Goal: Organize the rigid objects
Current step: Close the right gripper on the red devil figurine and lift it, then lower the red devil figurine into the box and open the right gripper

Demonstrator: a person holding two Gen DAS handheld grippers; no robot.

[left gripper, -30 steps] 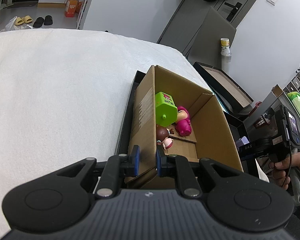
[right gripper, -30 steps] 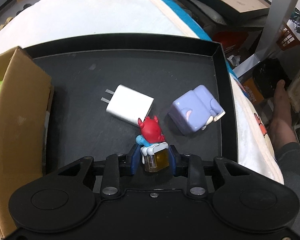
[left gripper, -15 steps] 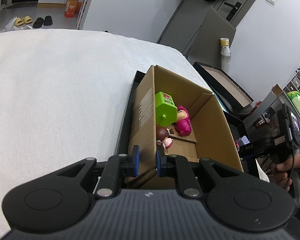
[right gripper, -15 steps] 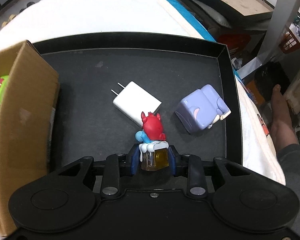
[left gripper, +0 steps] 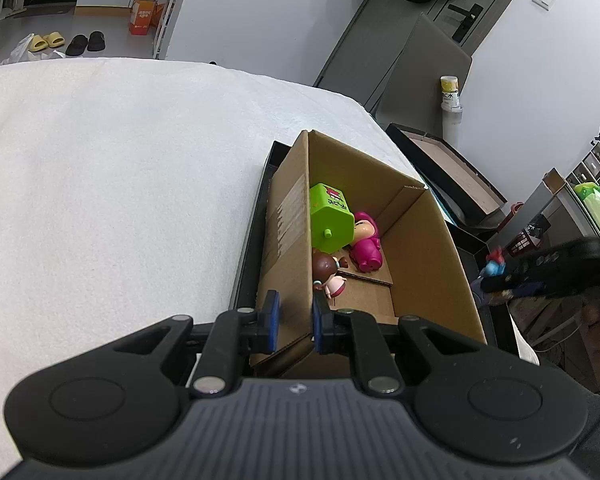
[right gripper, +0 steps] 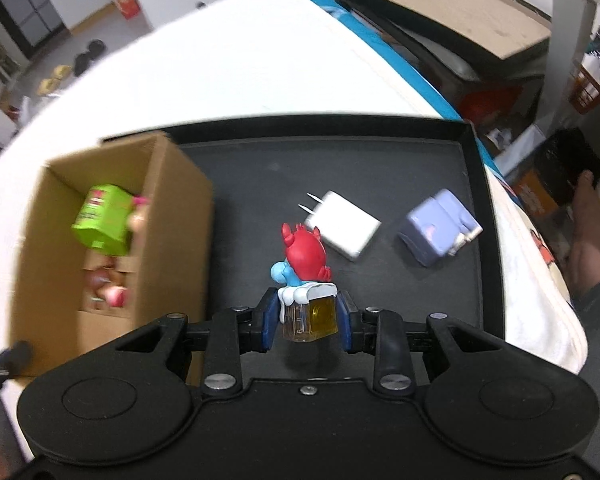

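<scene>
Open black tray [right gripper: 260, 152] floor behind the charger [right gripper: 346, 226] and purple cube [right gripper: 436, 228], clear lane there. To the left the cardboard box [right gripper: 176, 240] wall rises; inside, green block [left gripper: 330, 220], pink figure [left gripper: 366, 244] and doll [left gripper: 328, 276] crowd the far end, near floor bare.

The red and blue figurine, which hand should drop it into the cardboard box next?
Right. The right gripper already clamps the red and blue figurine above the black tray. The left gripper is shut on the wall of the cardboard box, steadying it.
</scene>
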